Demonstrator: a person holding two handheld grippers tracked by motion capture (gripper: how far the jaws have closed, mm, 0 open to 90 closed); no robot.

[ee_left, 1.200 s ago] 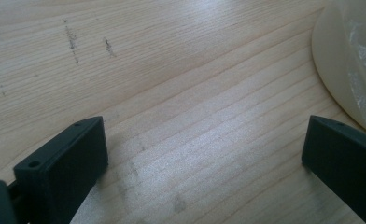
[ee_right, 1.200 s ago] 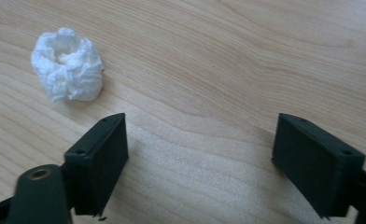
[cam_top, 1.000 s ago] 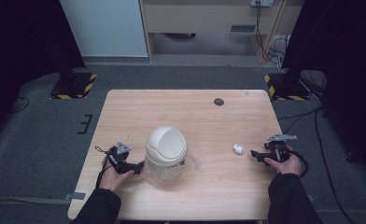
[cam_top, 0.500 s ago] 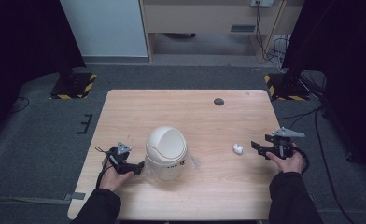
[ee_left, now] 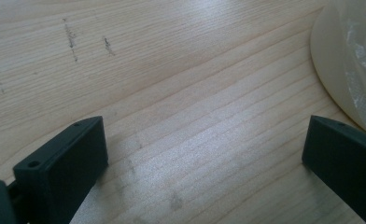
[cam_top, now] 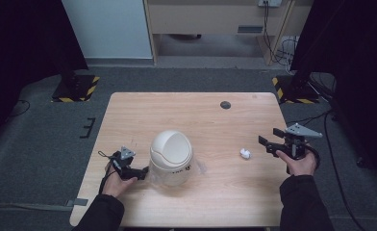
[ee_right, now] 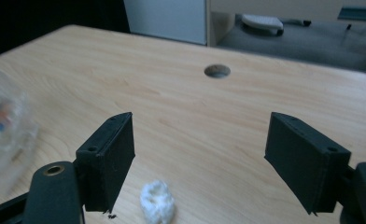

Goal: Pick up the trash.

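Nearest you, your left gripper [cam_top: 141,172] rests low on the table [cam_top: 215,197] just beside the base of the small bin [cam_top: 170,158], its jaws spread wide with bare wood between them; in the left gripper view the bin's pale wall [ee_left: 354,60] sits beside one jaw, and nothing is clamped. It looks placed to steady the bin. A little farther out on your right, the right gripper [cam_top: 267,142] hangs above the table edge, jaws apart and empty. The crumpled white wad [cam_top: 245,154] lies on the wood near it, between the gripper and the bin; in the right gripper view the wad [ee_right: 157,202] sits low, just inside one jaw and below their line. By the look of it, you are in the approach to picking up the wad. Next you would need to bring the right gripper down and centre the open jaws on the wad before closing. Beyond, the cable hole [cam_top: 225,104] marks the far side of the table
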